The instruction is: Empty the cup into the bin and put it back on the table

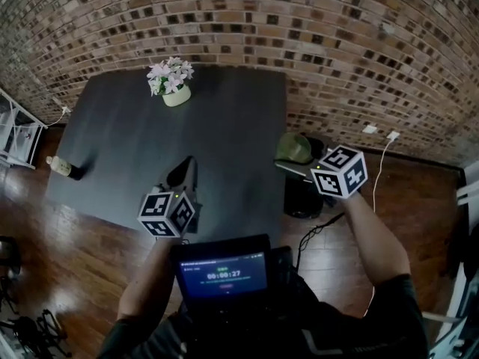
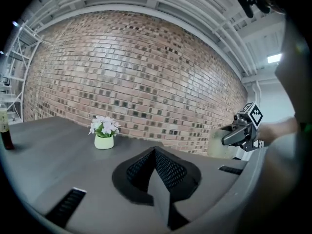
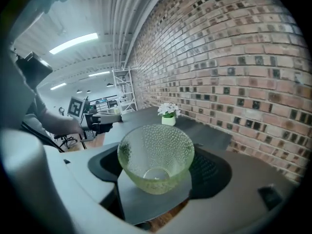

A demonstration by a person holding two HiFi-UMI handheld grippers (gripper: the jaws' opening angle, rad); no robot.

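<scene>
Past the right edge of the big dark table [image 1: 224, 126], over the black bin [image 1: 303, 200] on the floor, the right claw [image 3: 156, 168] squeezes the green bumpy cup [image 3: 156, 147], jaws spread wide around it. The left claw [image 2: 155, 155] hangs over the table's near edge, jaws pressed together, holding nothing. Far back sits a little flower pot [image 1: 176, 94].

Potted flowers [image 1: 171, 79]; bottle [image 1: 64, 167]; brick wall [image 1: 314, 36]
</scene>
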